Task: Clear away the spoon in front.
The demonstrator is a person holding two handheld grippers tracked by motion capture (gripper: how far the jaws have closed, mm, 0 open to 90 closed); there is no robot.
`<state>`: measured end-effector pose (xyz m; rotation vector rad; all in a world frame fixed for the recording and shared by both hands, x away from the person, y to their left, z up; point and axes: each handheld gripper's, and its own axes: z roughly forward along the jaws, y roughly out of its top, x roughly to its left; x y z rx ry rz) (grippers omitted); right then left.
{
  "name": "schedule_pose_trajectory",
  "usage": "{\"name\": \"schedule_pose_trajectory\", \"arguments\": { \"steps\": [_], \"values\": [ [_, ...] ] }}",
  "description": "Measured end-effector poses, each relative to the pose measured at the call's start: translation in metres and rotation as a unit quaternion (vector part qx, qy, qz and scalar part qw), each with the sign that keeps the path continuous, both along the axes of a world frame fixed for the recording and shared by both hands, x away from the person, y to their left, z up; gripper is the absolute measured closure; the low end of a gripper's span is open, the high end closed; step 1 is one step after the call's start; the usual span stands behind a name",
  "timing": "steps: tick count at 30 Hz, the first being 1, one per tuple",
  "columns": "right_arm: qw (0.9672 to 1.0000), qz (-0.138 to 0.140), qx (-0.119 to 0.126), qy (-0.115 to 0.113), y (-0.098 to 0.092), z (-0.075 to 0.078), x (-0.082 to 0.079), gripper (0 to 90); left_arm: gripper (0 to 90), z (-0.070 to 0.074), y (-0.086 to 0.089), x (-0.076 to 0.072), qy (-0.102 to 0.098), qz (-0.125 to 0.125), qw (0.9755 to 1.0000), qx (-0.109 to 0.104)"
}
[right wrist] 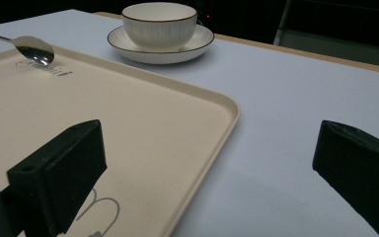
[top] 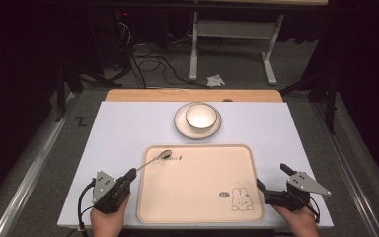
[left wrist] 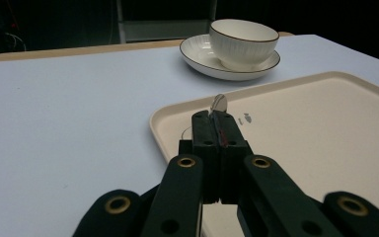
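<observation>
My left gripper [top: 130, 174] [left wrist: 217, 121] is at the front left, shut on the handle of a metal spoon [top: 158, 159]. The spoon slants up to the right, and its bowl [left wrist: 220, 102] [right wrist: 35, 49] hovers just over the far left corner of a cream tray [top: 197, 197] printed with a rabbit. Beyond the tray stands a white bowl [top: 200, 116] [left wrist: 243, 39] [right wrist: 159, 22] on a white saucer [top: 180, 126]. My right gripper [top: 273, 178] [right wrist: 209, 143] is open at the tray's right edge, one jaw over the tray and one over the table, with nothing between them.
The tray [right wrist: 128, 118] lies on a white tabletop [top: 123, 128] with a wooden strip along its far edge. A metal table frame [top: 193, 44], cables and a crumpled paper [top: 215, 80] are on the floor beyond.
</observation>
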<state>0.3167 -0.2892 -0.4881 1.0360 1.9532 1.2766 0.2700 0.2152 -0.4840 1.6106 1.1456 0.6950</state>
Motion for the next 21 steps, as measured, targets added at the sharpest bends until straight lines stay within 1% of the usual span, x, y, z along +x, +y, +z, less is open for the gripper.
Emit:
{"name": "schedule_pose_trajectory", "arguments": {
  "steps": [1, 3, 6, 8, 11, 13, 15, 16, 18, 19, 21],
  "values": [
    [1.0000, 0.001, -0.001, -0.001, 0.000, 0.000, 0.000, 0.5, 89.6, 0.000, -0.001, 0.000, -0.001, 0.002, 1.0000, 0.006],
    [1.0000, 0.002, -0.002, -0.003, 0.000, 0.000, 0.000, 0.5, 89.6, 0.000, -0.001, -0.001, -0.002, 0.001, 1.0000, 0.009],
    [1.0000, -0.001, -0.001, 0.001, -0.001, 0.000, 0.000, 0.5, 89.6, 0.001, -0.002, -0.001, -0.003, 0.000, 0.9999, 0.016],
    [1.0000, 0.000, -0.003, -0.002, -0.001, 0.000, 0.000, 0.5, 89.6, 0.000, -0.003, -0.002, -0.003, -0.001, 0.9998, 0.020],
    [1.0000, 0.000, -0.002, -0.004, -0.001, 0.001, -0.001, 0.5, 89.5, -0.001, -0.006, -0.004, 0.005, -0.007, 0.9994, 0.035],
    [1.0000, 0.000, 0.001, -0.003, -0.001, 0.002, -0.002, 0.5, 89.6, -0.004, -0.011, -0.006, 0.015, -0.010, 0.9987, 0.047],
    [1.0000, -0.001, 0.001, -0.004, -0.001, 0.002, -0.002, 0.5, 89.5, -0.006, -0.015, -0.008, 0.022, -0.015, 0.9975, 0.065],
    [1.0000, 0.000, 0.000, -0.005, -0.002, 0.002, -0.002, 0.5, 89.5, -0.007, -0.018, -0.009, 0.024, -0.017, 0.9972, 0.068],
    [1.0000, 0.000, 0.001, -0.006, -0.002, 0.002, -0.002, 0.5, 89.5, -0.006, -0.021, -0.010, 0.022, -0.021, 0.9965, 0.078],
    [1.0000, 0.000, 0.003, -0.004, -0.002, 0.002, -0.002, 0.5, 89.6, -0.006, -0.023, -0.011, 0.020, -0.020, 0.9959, 0.086],
    [1.0000, -0.001, 0.002, -0.006, -0.002, 0.003, -0.002, 0.5, 89.5, -0.007, -0.026, -0.012, 0.020, -0.021, 0.9952, 0.093]
  ]
}}
